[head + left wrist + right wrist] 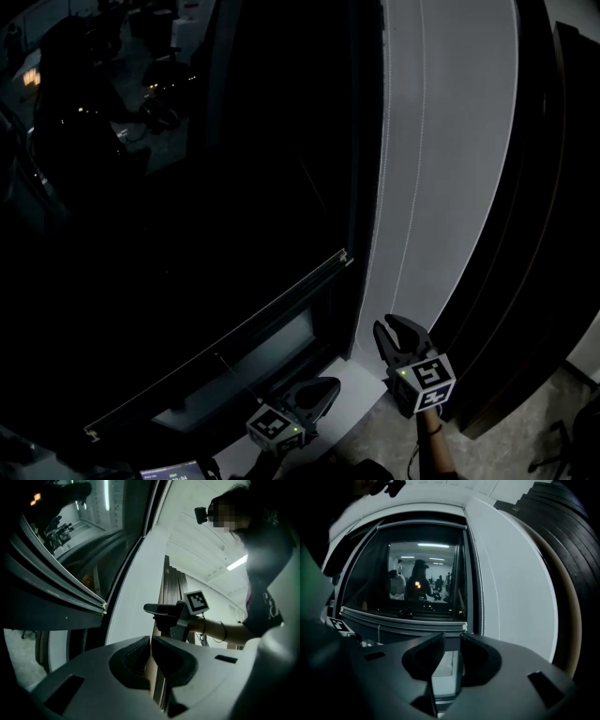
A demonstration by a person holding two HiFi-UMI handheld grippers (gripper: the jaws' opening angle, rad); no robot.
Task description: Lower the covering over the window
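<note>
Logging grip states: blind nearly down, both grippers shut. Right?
No. Only the left gripper is shut; the right gripper has its jaws apart and empty, as the right gripper view shows. The blind is nearly down.

We find no legible text. Coded square markers (430,378), letterless, on left gripper (328,386) and right gripper (392,326). Shirt print (271,609): we cannot read it. Small screen (173,471): too small.

Dim overall, fisheye distortion at edges
</note>
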